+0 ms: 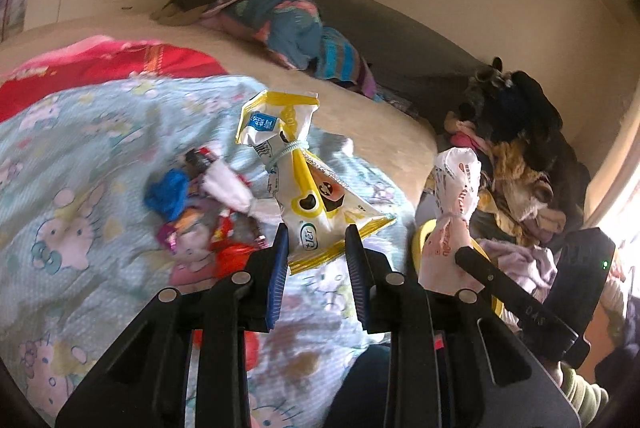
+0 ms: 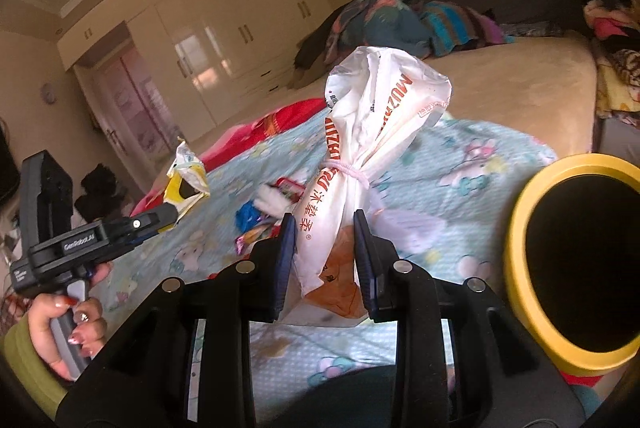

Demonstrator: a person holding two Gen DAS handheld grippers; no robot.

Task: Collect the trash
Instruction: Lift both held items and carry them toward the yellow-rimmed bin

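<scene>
My left gripper (image 1: 317, 237) is shut on a yellow and white snack bag (image 1: 298, 172) tied with a pale band, held up above the bed. My right gripper (image 2: 325, 228) is shut on a white bag with orange lettering (image 2: 366, 132), tied with a pink band. The same white bag (image 1: 452, 212) and the right gripper (image 1: 470, 256) show at the right of the left wrist view. In the right wrist view the left gripper (image 2: 170, 214) holds the yellow bag (image 2: 186, 174) at the left. Small wrappers (image 1: 208, 204) lie on the light blue cartoon blanket (image 1: 80, 156). A yellow-rimmed bin (image 2: 576, 264) gapes at the right.
The bed's beige mattress (image 2: 520, 84) carries a red blanket (image 1: 120, 62) and bundled bedding (image 1: 288, 24) at the far end. A heap of clothes (image 1: 516, 156) lies beside the bed. Cream wardrobes (image 2: 224, 40) line the far wall. A hand (image 2: 72, 324) in a green sleeve holds the left gripper.
</scene>
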